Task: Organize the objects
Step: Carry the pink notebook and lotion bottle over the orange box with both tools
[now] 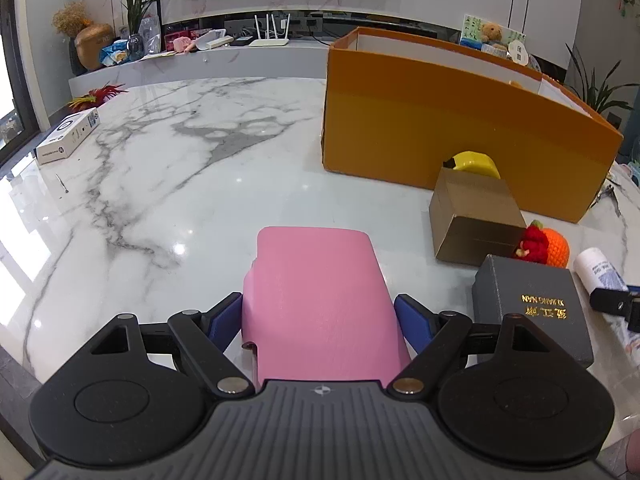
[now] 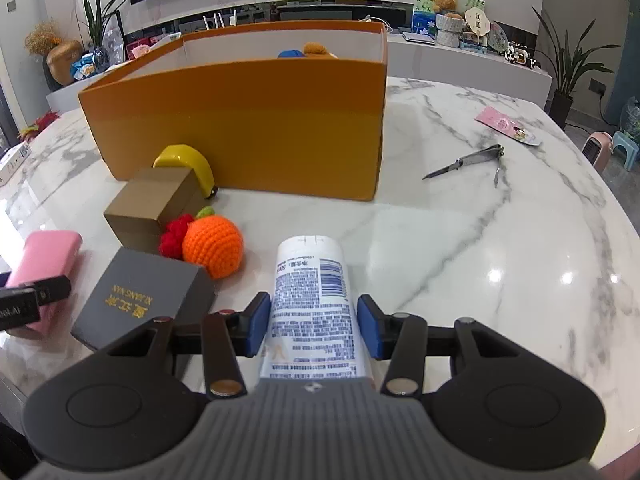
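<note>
Marble-patterned tabletop [image 1: 168,168], white with grey veining, fills your left wrist view, with a media shelf and dark screen behind it. Your left gripper [image 1: 320,316] straddles a pink case [image 1: 320,300] lying on the table; both blue pads [image 1: 224,316] sit against its sides, so it reads as clamped on the case. To the right stand a tall orange box [image 1: 460,132], a small brown carton [image 1: 476,216] with a yellow banana toy [image 1: 476,164] behind it, a grey gift box [image 1: 532,312] with gold lettering, and a knitted orange [image 1: 558,250] beside a red knitted piece [image 1: 532,242]. A white flat box [image 1: 68,136] lies far left.

Right wrist view: the same marble table [image 2: 480,240]. Your right gripper [image 2: 314,320] has a white tube [image 2: 316,300] with blue print lying lengthwise between its jaws. The left pad touches the tube; at the right pad contact is not clear, so I cannot tell whether the grip is made. The orange box [image 2: 248,128] stands ahead, open-topped, with a blue item and a brown plush showing inside. Left of the tube sit the knitted orange [image 2: 214,244], brown carton [image 2: 152,204], banana toy [image 2: 188,164], grey gift box [image 2: 148,296] and pink case [image 2: 44,264]. A metal folding tool [image 2: 472,162] and a pink card [image 2: 508,126] lie well apart to the right.
</note>
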{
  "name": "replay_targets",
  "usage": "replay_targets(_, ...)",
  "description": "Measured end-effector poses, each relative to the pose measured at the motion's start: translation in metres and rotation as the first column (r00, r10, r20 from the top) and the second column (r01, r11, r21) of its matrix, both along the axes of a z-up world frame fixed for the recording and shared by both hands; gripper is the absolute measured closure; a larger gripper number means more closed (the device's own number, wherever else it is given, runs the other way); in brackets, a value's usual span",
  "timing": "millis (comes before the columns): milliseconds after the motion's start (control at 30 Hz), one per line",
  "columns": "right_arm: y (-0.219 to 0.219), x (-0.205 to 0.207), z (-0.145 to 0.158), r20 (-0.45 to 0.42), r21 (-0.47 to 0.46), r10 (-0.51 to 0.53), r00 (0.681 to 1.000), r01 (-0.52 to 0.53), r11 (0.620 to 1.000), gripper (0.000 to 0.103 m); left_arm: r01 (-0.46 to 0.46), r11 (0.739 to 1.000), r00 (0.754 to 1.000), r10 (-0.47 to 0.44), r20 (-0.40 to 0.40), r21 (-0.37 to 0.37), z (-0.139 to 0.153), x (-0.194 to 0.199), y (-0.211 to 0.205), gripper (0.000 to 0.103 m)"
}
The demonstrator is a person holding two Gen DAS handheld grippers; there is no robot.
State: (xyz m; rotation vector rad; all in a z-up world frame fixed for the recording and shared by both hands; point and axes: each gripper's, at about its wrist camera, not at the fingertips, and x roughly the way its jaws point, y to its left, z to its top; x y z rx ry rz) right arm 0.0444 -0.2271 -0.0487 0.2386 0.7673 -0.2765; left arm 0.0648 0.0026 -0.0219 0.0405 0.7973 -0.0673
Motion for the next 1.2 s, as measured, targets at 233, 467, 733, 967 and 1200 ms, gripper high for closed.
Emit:
replay_targets(233,0.0,0.0,-0.002,-0.02,-0.002,-0.013,1.0,0.013,1.0,0.054,-0.002,1.0,1.0,0.002,-0.01,-0.017,0.003,0.0,0.003,0.008)
replay_targets(467,-0.01,-0.008,0.01,0.039,0.096,-0.056,0.998,0.052,0.994,0.054,0.0,1.0,1.0,0.0,0.003,-0.024,0.007,-0.001,0.004,0.008)
replay_targets(733,-0.009,-0.011,0.023,0.077,0.096,-0.06,0.995,0.053,0.994,0.054,0.023,1.0,0.999,-0.022,0.049,-0.009,0.02,-0.005,-0.001,0.008)
replay_targets(967,-0.003,-0.016,0.051,0.157,0.11,-0.05,0.986,0.033,0.993,0.053,0.038,0.999,0.993,-0.036,0.117,-0.012,0.049,-0.006,-0.003,0.008)
replay_targets(1200,-0.016,0.001,0.104,0.3,0.154,-0.064,0.952,0.018,0.988,0.053,0.069,0.997,0.968,-0.062,0.245,-0.02,0.114,0.018,-0.02,0.008)
